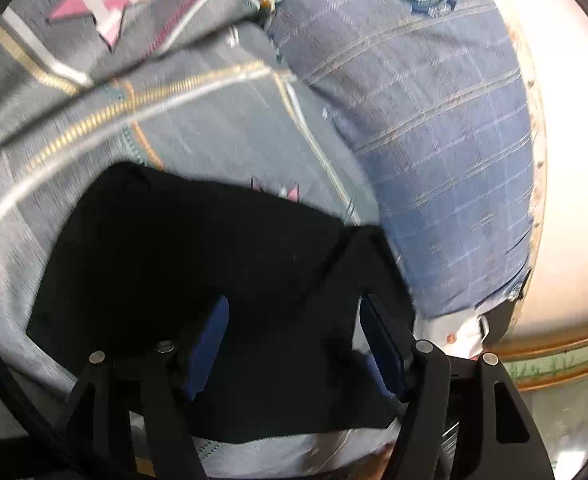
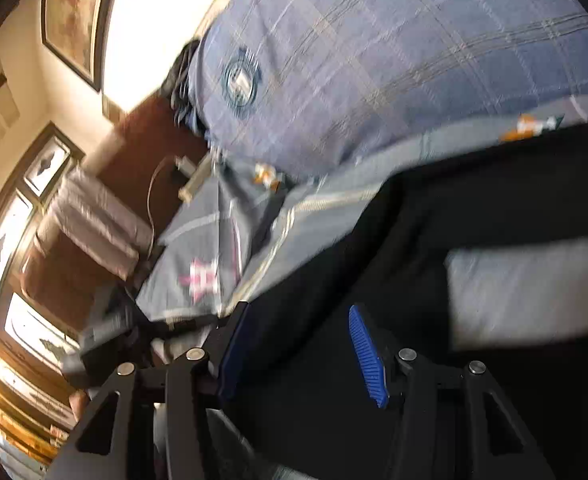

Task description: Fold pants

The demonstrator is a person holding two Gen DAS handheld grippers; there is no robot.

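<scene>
The black pants (image 1: 198,272) are seen lying on a grey patterned bedspread (image 1: 198,120), beside a blue plaid pillow (image 1: 433,128), and in the right wrist view they (image 2: 473,184) spread across the lower right, with a pale strip of the bedspread showing between two dark bands of cloth. The left gripper (image 1: 294,344) is held over the dark cloth with its blue pads (image 1: 210,344) well apart, and nothing is seen pressed between them. The right gripper (image 2: 297,352) is likewise held with its fingers spread, its ribbed blue pad (image 2: 367,356) standing clear of the fabric, so no cloth appears to be clamped by either tool. Both views are smeared by motion blur, so the exact edge of the pants under the fingers cannot be made out. It is judged that a fold has just been laid or that a new hold is being sought. The main risk lies in a hasty closing: only the top layer might be pinched, or the bedspread might be caught together with the pants, and the fold would then be dragged askew. A loose layer could also slide open if it is released unevenly.
</scene>
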